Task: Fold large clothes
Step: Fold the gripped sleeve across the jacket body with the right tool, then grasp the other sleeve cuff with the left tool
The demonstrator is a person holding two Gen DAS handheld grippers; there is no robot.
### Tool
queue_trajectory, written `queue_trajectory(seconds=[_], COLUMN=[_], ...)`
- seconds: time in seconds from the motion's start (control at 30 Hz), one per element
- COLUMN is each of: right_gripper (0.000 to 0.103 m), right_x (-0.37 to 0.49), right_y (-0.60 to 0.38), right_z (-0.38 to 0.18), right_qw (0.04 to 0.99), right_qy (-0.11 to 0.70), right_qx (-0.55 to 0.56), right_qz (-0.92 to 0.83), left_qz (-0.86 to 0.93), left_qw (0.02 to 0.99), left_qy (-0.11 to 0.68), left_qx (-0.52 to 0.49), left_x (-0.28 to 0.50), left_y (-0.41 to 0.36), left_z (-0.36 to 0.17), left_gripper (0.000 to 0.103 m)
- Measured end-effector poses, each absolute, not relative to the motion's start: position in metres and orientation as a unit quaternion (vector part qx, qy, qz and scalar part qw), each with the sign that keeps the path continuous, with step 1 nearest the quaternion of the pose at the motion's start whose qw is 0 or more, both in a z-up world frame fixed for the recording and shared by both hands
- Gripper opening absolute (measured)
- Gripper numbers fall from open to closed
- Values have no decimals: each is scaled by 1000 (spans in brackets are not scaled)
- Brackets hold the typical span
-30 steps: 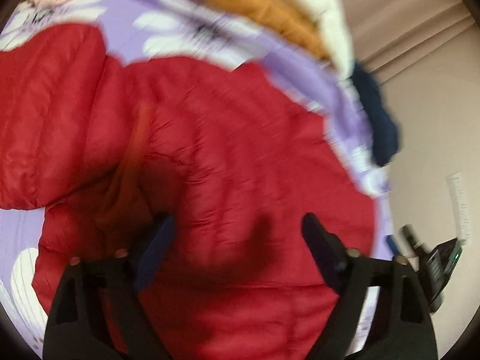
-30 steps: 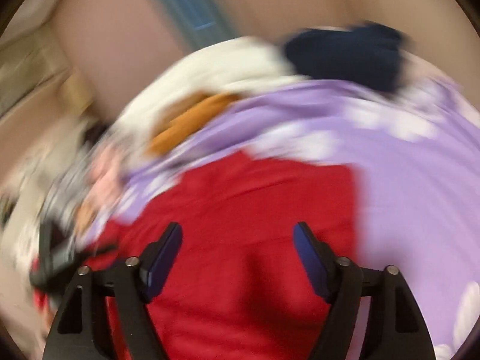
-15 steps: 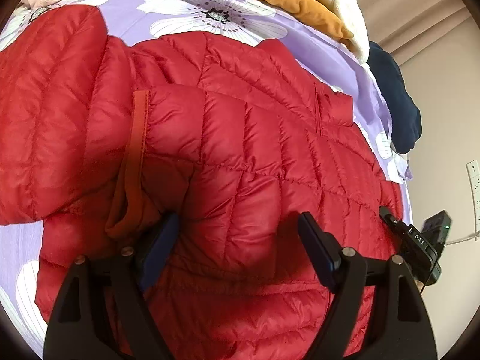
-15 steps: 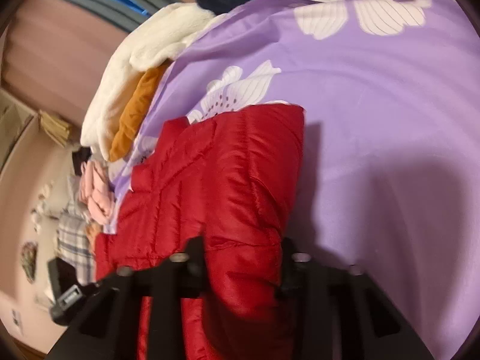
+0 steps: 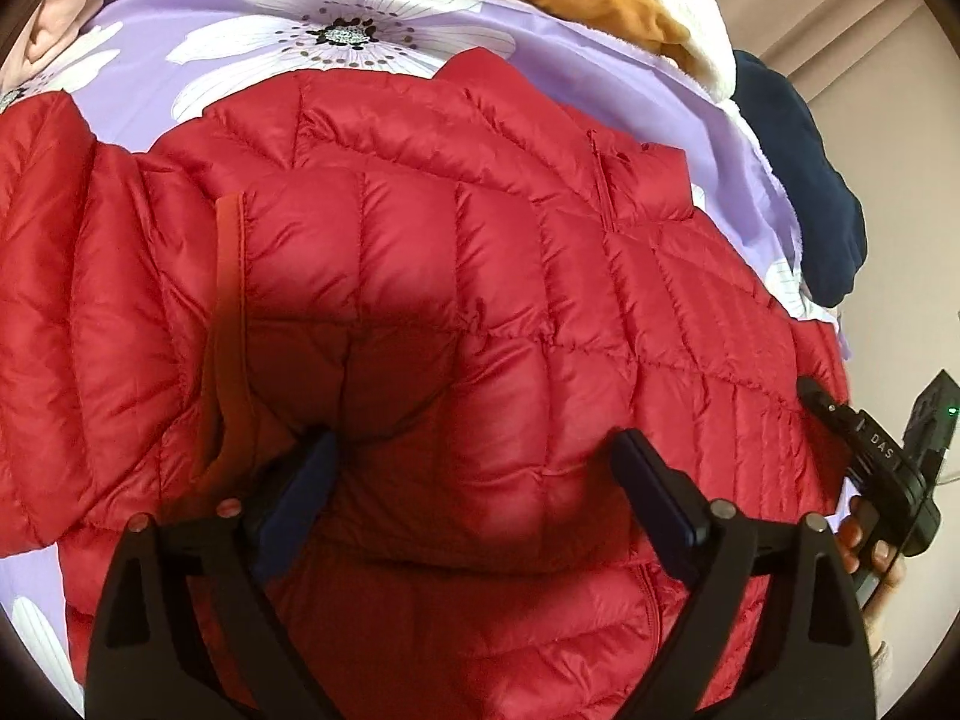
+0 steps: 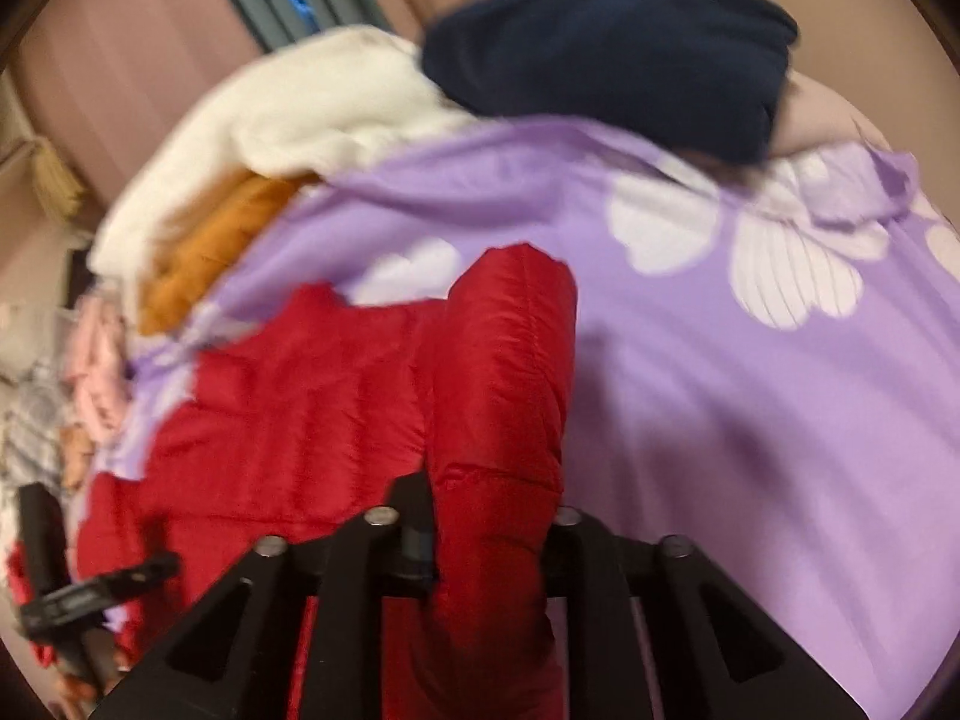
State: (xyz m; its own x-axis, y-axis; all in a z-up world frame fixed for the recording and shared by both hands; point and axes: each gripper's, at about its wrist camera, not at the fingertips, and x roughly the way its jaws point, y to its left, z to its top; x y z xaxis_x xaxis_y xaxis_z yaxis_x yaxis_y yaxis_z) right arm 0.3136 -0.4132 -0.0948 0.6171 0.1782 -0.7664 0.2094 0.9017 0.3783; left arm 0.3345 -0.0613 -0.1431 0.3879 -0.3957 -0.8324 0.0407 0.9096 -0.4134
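Looking past our left claw [image 5: 474, 468], we see its jaws spread wide, having just opened further, with the jacket [image 5: 420, 300] bulging up between the blue pads [image 5: 645, 486]; they flank the cloth without squeezing it. The jacket is red, glossy and puffy, quilted into stitched blocks, with a duller orange-red trim strip [image 5: 231, 312] running down one folded edge. It lies spread across a bed under a smooth purple sheet [image 5: 252, 24] printed with big white flowers.

Our right claw [image 6: 489, 519] stands narrow, pinched on a plump sleeve [image 6: 504, 372] of the same jacket; the jaws have just eased apart slightly, yet the padded cloth fills the gap between them. The sleeve rises from the claw as a rounded tube, beside the flatter body of the jacket.

Farther off, at the bed's edge, sit a fluffy white blanket [image 6: 288, 114], a mustard garment [image 6: 210, 258], a navy fleece [image 6: 618, 54] and pink cloth [image 6: 99, 360]. Behind them hang pinkish curtains [image 6: 132, 54].
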Motion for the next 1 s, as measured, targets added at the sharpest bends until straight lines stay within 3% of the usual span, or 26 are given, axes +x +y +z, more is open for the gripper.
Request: queue_trajectory(seconds=[0.07, 0.1, 0.2, 0.37, 0.6, 0.8, 1.0], right_gripper=[48, 49, 49, 49, 49, 49, 49], right_x=[306, 299, 278, 255, 284, 265, 207], right_y=[-420, -419, -400, -375, -364, -363, -346], right_z=[-92, -84, -53, -48, -120, -89, -54], right_qw=[876, 889, 922, 935, 890, 899, 915], right_qy=[426, 406, 354, 340, 453, 434, 390], right_qx=[223, 205, 112, 100, 43, 61, 83], right_qz=[-36, -59, -111, 12, 14, 15, 55], left_qz=[-139, -140, -133, -126, -115, -147, -81], left_qw=[816, 815, 816, 826, 820, 830, 836], left_qy=[537, 537, 534, 521, 549, 499, 443], left_qx=[-165, -167, -180, -172, -115, -201, -314], left_x=[333, 332, 323, 309, 314, 263, 189], left_y=[-59, -57, -49, -41, -60, -15, 97], left_z=[-143, -142, -137, -133, -140, -109, -100], left_gripper=[93, 93, 93, 93, 96, 96, 98])
